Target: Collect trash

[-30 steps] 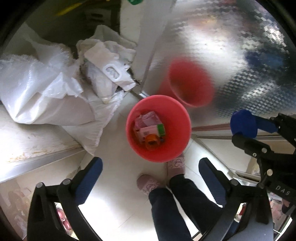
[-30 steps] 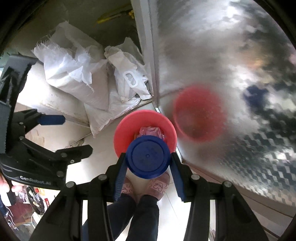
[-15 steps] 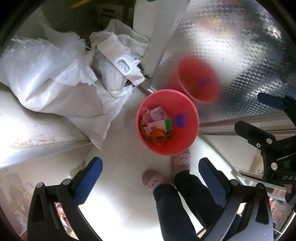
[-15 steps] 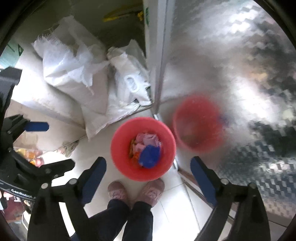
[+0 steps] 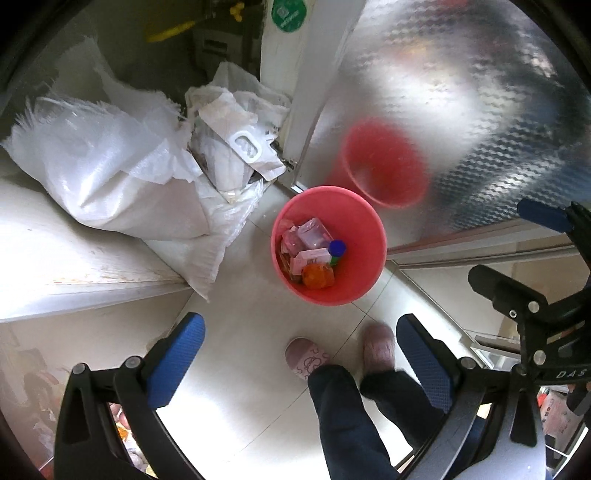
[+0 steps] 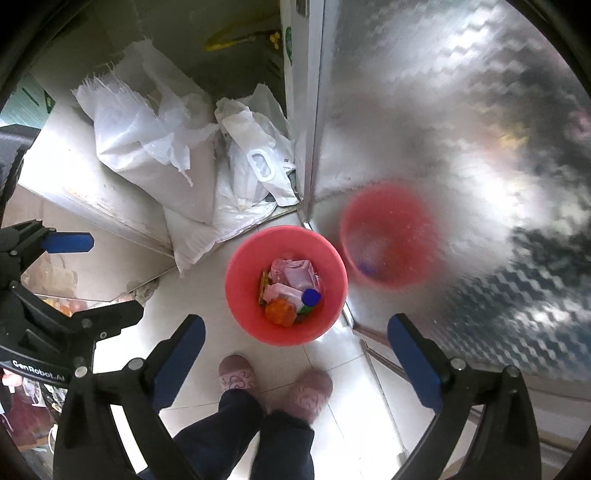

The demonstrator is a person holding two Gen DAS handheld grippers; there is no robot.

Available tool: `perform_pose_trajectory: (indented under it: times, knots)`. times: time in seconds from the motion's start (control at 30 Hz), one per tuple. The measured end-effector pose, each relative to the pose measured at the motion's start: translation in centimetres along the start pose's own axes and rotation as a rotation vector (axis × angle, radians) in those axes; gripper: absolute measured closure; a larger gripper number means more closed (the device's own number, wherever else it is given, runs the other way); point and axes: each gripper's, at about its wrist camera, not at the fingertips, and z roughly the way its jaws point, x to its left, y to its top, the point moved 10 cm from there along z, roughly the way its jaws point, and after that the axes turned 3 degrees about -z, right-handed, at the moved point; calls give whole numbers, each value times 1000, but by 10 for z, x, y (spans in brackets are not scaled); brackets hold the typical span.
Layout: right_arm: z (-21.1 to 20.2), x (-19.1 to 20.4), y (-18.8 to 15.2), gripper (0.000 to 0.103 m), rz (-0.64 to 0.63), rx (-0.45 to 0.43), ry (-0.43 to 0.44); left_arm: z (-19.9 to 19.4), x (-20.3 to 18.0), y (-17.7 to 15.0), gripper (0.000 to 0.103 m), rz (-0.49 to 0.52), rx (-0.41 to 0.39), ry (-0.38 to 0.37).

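Floor corner beside a patterned metal panel

White woven sacks [image 5: 110,184] heaped on a pale ledge [image 5: 55,266], with crumpled white plastic bags [image 6: 258,166] packed between them and a white post [image 5: 291,92] bearing a green round sticker [image 5: 289,13]. Embossed shiny metal panel [image 6: 461,110] at right, showing a blurred red reflection. Pale tiled floor [image 5: 240,369] below, with two pink slippers [image 6: 236,373] and dark trouser legs [image 5: 351,417] at bottom.
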Motion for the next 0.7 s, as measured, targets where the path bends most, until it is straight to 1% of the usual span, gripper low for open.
perform_pose_trajectory:
  times: [0.07,0.13,0.2,0.3,0.43,0.53,0.6,0.7]
  knots:
    - [-10,1,1,2,-1,-8,-1,-12,-2,-2,0,-1,-14,13]
    - [-22,2,1,2,4,-17,2,-27,-5,-6,0,-10,-30,11]
    - [-40,4,1,2,17,-27,22,-46,-7,-8,0,-26,-57,14]
    - [-71,11,0,2,14,-55,40,-88,-14,-12,0,-57,-114,-1]
    - [-130,17,-2,1,-1,-126,28,-147,-25,-25,0,-105,-193,-8]
    - [-173,20,-11,1,-19,-163,5,-194,-41,-40,0,-130,-258,-31]
    - [-208,19,-19,1,-17,-202,-16,-228,-52,-49,0,-136,-317,-32]
    - [-257,15,-34,1,9,-243,-13,-284,-71,-67,0,-121,-394,-24]
